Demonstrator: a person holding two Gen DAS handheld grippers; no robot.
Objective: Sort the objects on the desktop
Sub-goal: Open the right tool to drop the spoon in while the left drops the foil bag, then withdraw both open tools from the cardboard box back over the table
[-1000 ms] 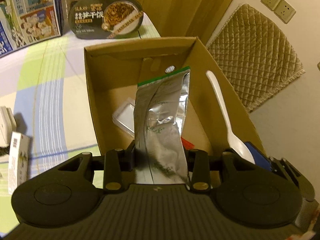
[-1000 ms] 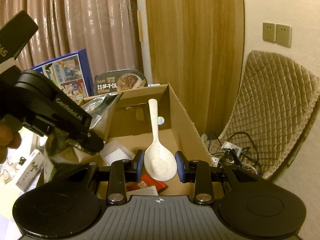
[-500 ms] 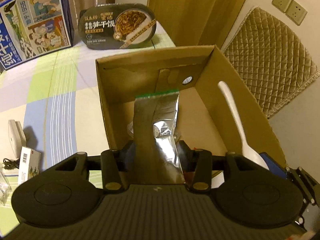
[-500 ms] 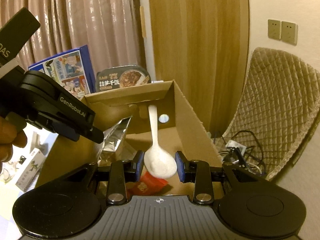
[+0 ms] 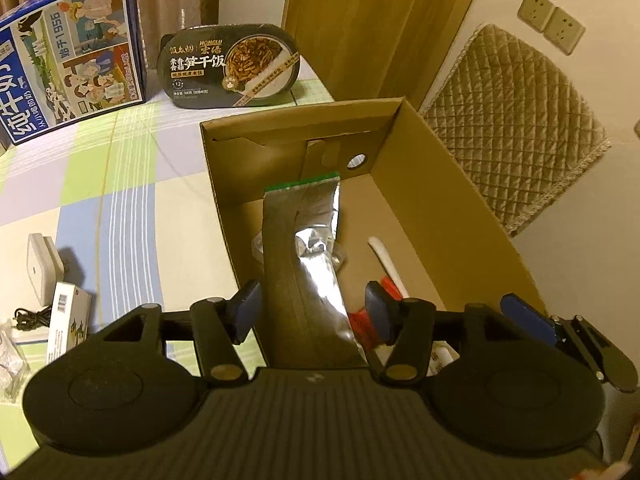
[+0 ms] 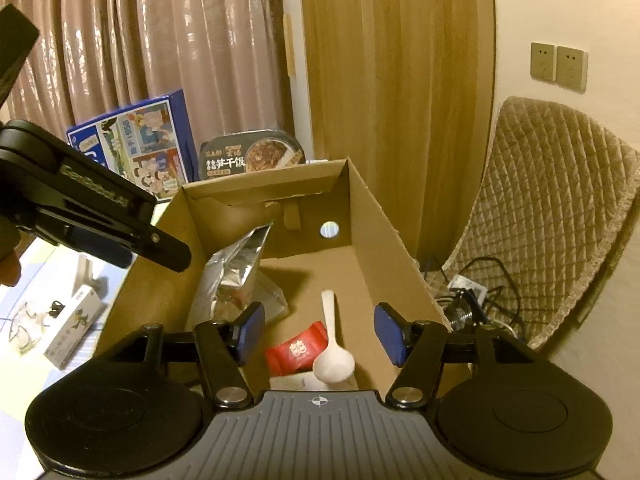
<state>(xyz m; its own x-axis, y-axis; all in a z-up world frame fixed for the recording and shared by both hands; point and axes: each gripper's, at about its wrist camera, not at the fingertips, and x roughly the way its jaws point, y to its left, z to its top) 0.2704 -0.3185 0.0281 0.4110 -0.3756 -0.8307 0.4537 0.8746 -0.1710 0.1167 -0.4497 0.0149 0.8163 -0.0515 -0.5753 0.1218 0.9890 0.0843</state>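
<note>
Striped cloth in green, blue and white covers the table (image 5: pixel 120 208), with pale curtains and a wooden panel behind it. On that cloth sits an open cardboard box (image 5: pixel 432 184), brown and plain, with a round hole in its far wall. From the left wrist view, a silver foil pouch (image 5: pixel 316 264) with a green strip along its top edge leans up inside the box, creased and shiny on its right half, dull grey on its left. It stands between the blue pads of the left gripper (image 5: pixel 312 314), whose jaws are opening; neither pad presses on the foil. At about three o'clock from the pouch a white plastic spoon (image 5: pixel 386 258) lies on the box floor. From the right wrist view the spoon (image 6: pixel 332 348) lies with its bowl nearest the camera and its handle pointing to twelve o'clock, its bowl resting partly on a red packet (image 6: pixel 294 350). The right gripper (image 6: pixel 320 332) hangs above it, jaws opening, with the spoon below the gap and touched by neither pad. Beyond the box, at twelve o'clock, a dark oval ready-meal tray (image 5: pixel 232 66) stands just beside a blue milk carton (image 5: pixel 68 52). At nine o'clock from the box lie a small white carton (image 5: pixel 66 326) and a white charger (image 5: pixel 42 268).
</note>
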